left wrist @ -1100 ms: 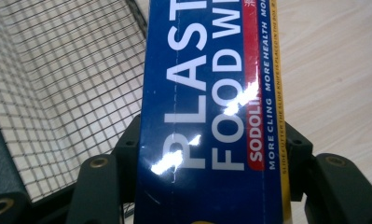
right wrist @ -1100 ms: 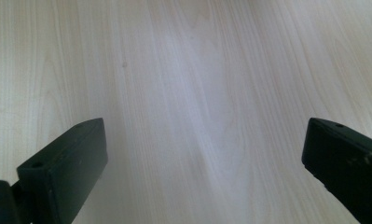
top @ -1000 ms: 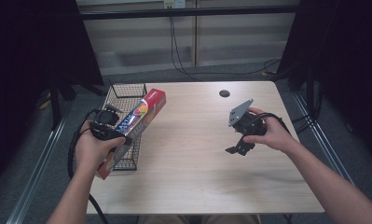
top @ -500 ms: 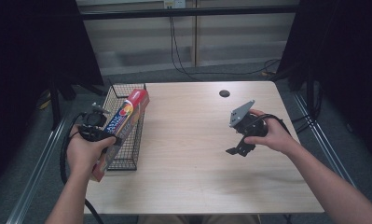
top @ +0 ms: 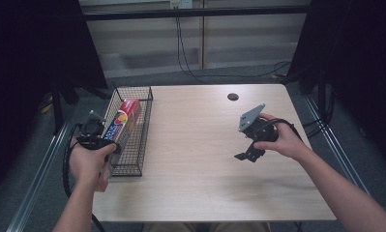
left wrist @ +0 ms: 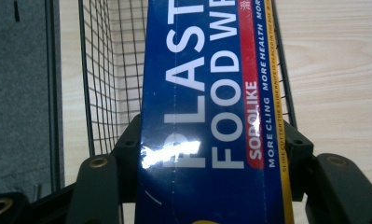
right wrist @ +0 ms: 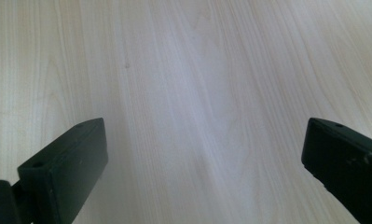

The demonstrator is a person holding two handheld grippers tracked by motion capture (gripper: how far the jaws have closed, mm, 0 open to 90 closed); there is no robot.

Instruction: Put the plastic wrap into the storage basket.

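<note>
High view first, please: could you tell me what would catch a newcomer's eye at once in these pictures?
The blue and red plastic food wrap box stands out, clamped in the left gripper and lying lengthwise in the wire basket at the table's left edge. On the right, the right gripper hangs open over the bare wooden table, nothing between its jaws.

Pale wooden table [top: 195, 183] fills mid-frame, a small dark disc [top: 233, 96] near its far edge. Grey floor [top: 258, 77] beyond, cables [top: 190, 58] trailing down a light wall [top: 147, 34], black curtains [top: 31, 53] both sides.
</note>
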